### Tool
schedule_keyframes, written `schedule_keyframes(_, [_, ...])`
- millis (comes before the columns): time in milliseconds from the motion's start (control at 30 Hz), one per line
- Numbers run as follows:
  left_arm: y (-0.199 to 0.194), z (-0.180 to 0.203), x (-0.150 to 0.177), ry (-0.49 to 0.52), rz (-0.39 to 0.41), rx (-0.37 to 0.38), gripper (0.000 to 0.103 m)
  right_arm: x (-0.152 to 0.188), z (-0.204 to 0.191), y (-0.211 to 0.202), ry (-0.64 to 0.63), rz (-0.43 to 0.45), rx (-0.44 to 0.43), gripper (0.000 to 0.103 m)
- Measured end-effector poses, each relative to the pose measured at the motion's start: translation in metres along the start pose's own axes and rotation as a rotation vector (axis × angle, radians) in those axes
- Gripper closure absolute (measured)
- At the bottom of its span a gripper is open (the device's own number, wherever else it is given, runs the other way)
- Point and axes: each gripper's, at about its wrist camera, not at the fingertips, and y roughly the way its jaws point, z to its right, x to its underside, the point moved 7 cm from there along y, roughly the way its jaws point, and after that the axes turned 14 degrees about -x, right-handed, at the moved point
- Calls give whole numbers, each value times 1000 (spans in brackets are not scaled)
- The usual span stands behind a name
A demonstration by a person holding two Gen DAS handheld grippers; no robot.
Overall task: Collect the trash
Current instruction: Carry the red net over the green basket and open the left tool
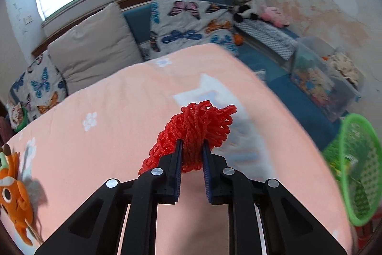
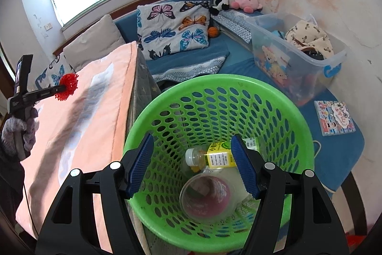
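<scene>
Left hand-held gripper (image 1: 193,147) clenched on a wad of red foam fruit netting (image 1: 195,133), lifted clear of the peach bed cover (image 1: 107,111), apparently for the carry toward the green mesh wastebasket (image 2: 296,116). Right hand-held gripper (image 2: 193,164) released, poised over the basket holding a plastic bottle (image 2: 210,157) and clear cup (image 2: 207,195).

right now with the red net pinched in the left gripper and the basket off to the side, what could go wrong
1. The left gripper pinches only the middle of the red foam net; loose loops stick out beyond the fingers and could snag or slip free on the way.
2. The green basket stands off the edge of the pink blanket, so an early release would likely land the net on the bed.
3. The right gripper hangs open over the basket's mouth, where the two could bump.
</scene>
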Motion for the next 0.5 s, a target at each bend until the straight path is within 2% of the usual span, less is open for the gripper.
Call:
schedule_keyframes(267, [-66, 75, 23, 72, 32, 143, 87, 12, 8, -28, 5, 24, 26, 35])
schedule_keyframes(500, [-110, 162, 44, 172, 42, 256, 87, 25, 22, -49, 26, 35, 33, 35])
